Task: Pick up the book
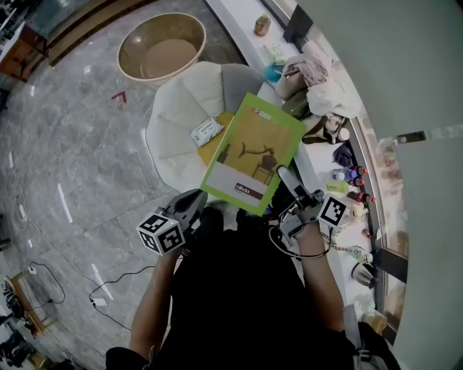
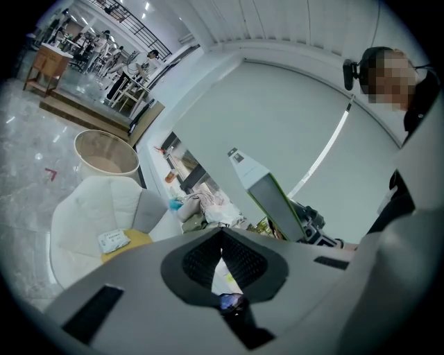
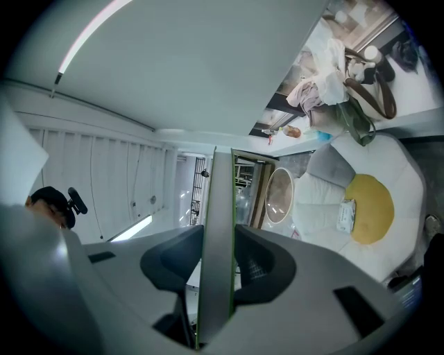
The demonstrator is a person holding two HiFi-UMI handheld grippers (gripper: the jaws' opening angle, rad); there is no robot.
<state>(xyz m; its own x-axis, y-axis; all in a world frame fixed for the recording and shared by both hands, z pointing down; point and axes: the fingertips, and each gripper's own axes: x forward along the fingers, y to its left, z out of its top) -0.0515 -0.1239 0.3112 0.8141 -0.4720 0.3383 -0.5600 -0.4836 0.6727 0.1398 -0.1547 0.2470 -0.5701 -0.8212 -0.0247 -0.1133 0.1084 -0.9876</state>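
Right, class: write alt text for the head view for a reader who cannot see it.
The right gripper holds a green book up by its edge, with a white chair showing behind it. The left gripper, shut and empty, hangs beside the book.

Open indoor hall, part lounge and part workspace

A polished grey marble floor (image 1: 65, 130) carries loose cables (image 1: 108, 285) at the near left. A white armchair (image 1: 181, 101) stands before a round beige tub (image 1: 160, 47). On the right, a long white tabletop (image 1: 242, 18) is cluttered with bags (image 1: 304, 72) and bottles (image 1: 351, 173). Far off are desks with people (image 2: 118, 69).
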